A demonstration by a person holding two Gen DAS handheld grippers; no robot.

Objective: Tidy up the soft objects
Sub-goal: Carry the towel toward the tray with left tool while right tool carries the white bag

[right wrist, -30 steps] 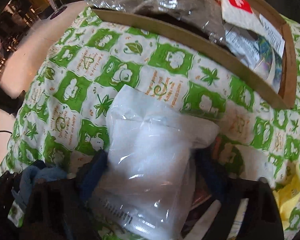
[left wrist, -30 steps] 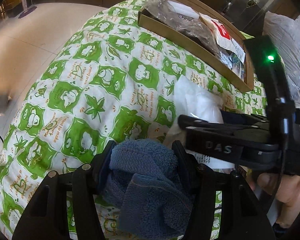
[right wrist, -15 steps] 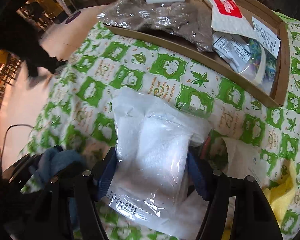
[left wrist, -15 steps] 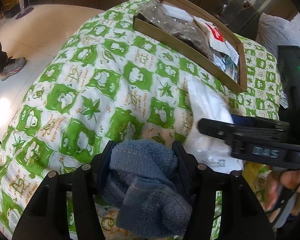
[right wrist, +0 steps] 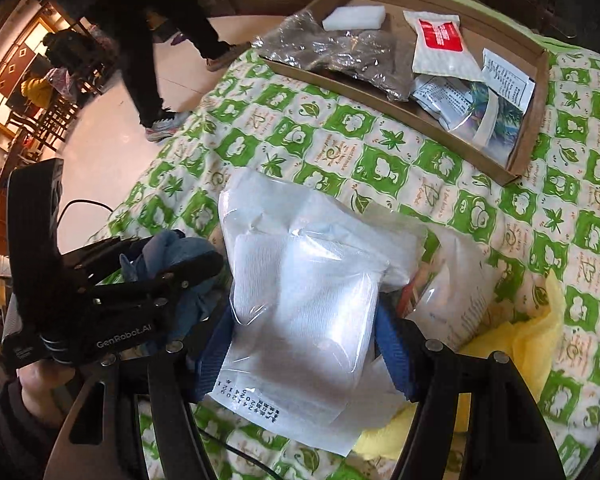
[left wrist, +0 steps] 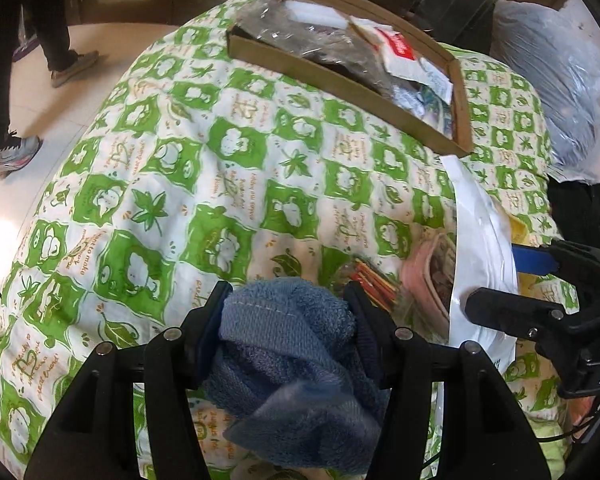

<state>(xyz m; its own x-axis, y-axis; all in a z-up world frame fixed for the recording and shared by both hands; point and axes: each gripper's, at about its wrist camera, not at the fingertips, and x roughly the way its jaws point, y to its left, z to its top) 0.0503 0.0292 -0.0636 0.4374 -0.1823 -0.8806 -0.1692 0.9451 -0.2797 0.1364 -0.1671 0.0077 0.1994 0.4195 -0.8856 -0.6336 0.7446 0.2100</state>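
Observation:
My left gripper [left wrist: 288, 296] is shut on a bunched blue towel [left wrist: 296, 360], held above the green-and-white quilt [left wrist: 180, 180]. My right gripper [right wrist: 304, 320] is shut on a white cloth sealed in a clear plastic packet [right wrist: 300, 264], its blue pads pressing both sides. The packet hangs off the quilt. In the left wrist view the right gripper [left wrist: 500, 280] stands at the right with the packet [left wrist: 480, 240] edge-on. In the right wrist view the left gripper [right wrist: 172, 252] and its towel [right wrist: 172, 246] are at the left. Beyond both lies a shallow cardboard tray [right wrist: 380, 96] holding bagged items.
A yellow cloth [right wrist: 520, 344], a clear bag with white contents [right wrist: 456, 300], a pink item [left wrist: 424, 272] and a packet of coloured sticks [left wrist: 376, 284] lie under the right gripper. A person's legs [left wrist: 4, 80] stand on the floor at left. A large plastic sack [left wrist: 552, 80] sits far right.
The right gripper has risen with the white packet, uncovering the items beneath, and has drawn rightward in the left view. The left gripper rose slightly with the towel. A person walked in at left.

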